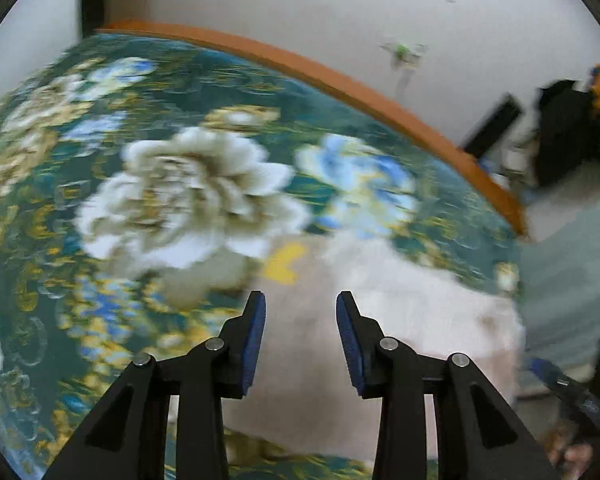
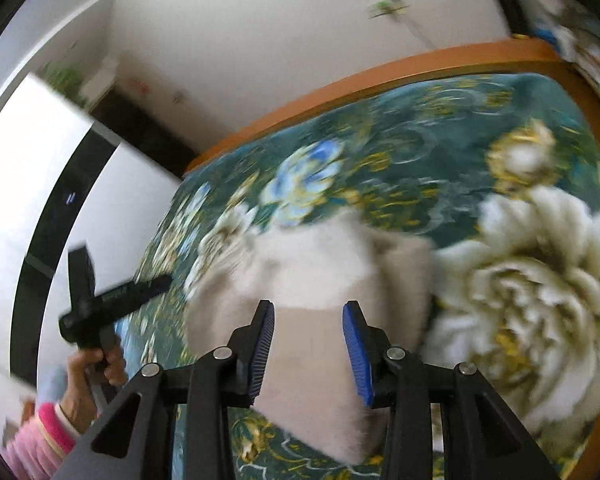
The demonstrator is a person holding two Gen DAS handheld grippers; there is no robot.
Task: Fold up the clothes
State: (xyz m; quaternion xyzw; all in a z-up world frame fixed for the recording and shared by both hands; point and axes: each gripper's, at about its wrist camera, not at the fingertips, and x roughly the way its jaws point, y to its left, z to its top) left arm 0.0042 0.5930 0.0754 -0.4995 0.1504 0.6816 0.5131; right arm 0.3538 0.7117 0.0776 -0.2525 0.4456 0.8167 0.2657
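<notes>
A pale cream fluffy garment lies folded on a green floral bedspread; a yellow patch shows at its far edge. My left gripper is open and empty, above the garment's near part. In the right wrist view the same garment lies in a compact folded shape on the bedspread. My right gripper is open and empty, just above the garment. The left gripper also shows there at the left, held in a hand. Both views are motion-blurred.
An orange wooden bed frame runs along the bedspread's far edge below a white wall. Dark objects stand at the far right. A white cabinet with black trim stands left of the bed.
</notes>
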